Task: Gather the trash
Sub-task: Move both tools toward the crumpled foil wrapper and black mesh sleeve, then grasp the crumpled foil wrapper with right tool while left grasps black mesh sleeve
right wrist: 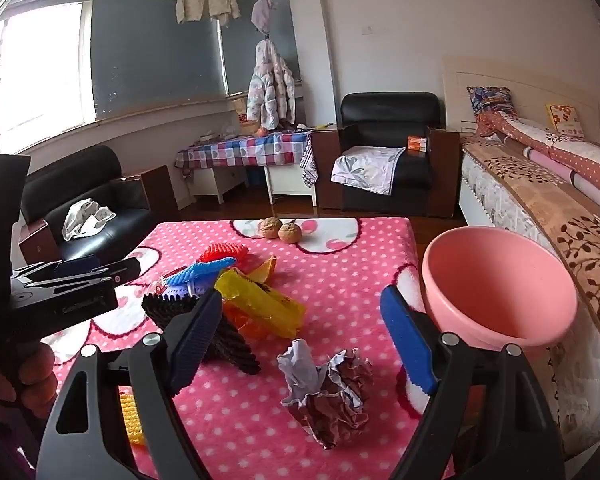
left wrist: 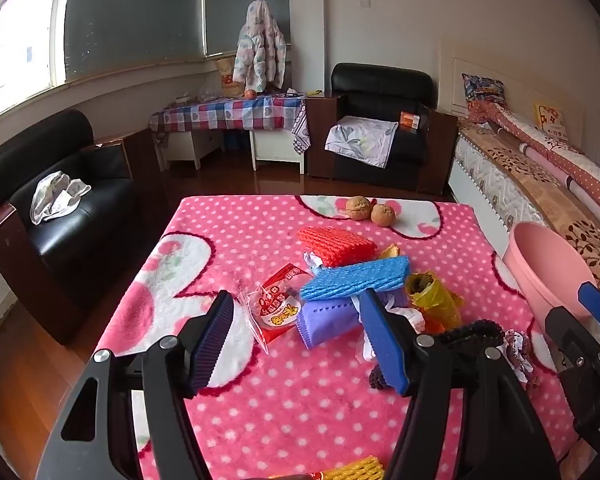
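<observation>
Trash lies on a pink dotted tablecloth (left wrist: 292,408): a red foam net (left wrist: 336,245), a blue foam net (left wrist: 356,280), a purple one (left wrist: 324,322), a red snack wrapper (left wrist: 278,304), a yellow bag (left wrist: 436,296), a black foam net (right wrist: 224,336) and a crumpled paper ball (right wrist: 332,388). My left gripper (left wrist: 300,340) is open above the wrapper and purple net. My right gripper (right wrist: 304,340) is open just behind the crumpled paper. A pink bin (right wrist: 496,300) stands at the table's right edge.
Two walnuts (left wrist: 370,210) sit at the table's far edge. A yellow foam net (left wrist: 352,470) lies at the near edge. Black armchairs (left wrist: 60,208) stand left and behind, a bed (left wrist: 540,176) on the right, beside the bin.
</observation>
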### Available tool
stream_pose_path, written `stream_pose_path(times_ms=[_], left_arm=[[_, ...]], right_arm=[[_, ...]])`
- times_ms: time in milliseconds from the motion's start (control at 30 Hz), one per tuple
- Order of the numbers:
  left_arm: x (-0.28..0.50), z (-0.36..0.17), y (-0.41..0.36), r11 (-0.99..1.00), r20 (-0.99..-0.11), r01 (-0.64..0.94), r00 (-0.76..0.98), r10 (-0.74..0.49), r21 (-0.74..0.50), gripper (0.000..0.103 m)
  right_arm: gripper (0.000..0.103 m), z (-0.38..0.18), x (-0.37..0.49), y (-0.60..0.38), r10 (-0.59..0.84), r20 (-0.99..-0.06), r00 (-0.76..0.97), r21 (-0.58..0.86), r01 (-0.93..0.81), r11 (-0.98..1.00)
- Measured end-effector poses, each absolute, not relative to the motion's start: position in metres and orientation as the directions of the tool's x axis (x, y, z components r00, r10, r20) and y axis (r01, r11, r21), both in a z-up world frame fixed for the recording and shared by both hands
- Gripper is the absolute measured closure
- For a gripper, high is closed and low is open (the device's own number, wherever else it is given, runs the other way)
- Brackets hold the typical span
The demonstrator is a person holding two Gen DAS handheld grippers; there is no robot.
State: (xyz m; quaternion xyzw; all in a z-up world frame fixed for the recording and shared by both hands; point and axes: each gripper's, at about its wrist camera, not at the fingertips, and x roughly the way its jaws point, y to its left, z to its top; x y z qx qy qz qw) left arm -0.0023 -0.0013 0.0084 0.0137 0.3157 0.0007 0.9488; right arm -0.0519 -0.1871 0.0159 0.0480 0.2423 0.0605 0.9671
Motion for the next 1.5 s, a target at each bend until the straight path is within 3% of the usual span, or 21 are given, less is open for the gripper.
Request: stream_pose_path(times_ms=[1500], left_arm=[[-0.006,0.014,0.004,0.999,-0.578,0.035,0.816,-0.020,0.015,0.038]], right_arm=[[0.021,0.014,-0.057,-0.212,0.086,-0.475,0.876,0.155,-0.013,0.988]])
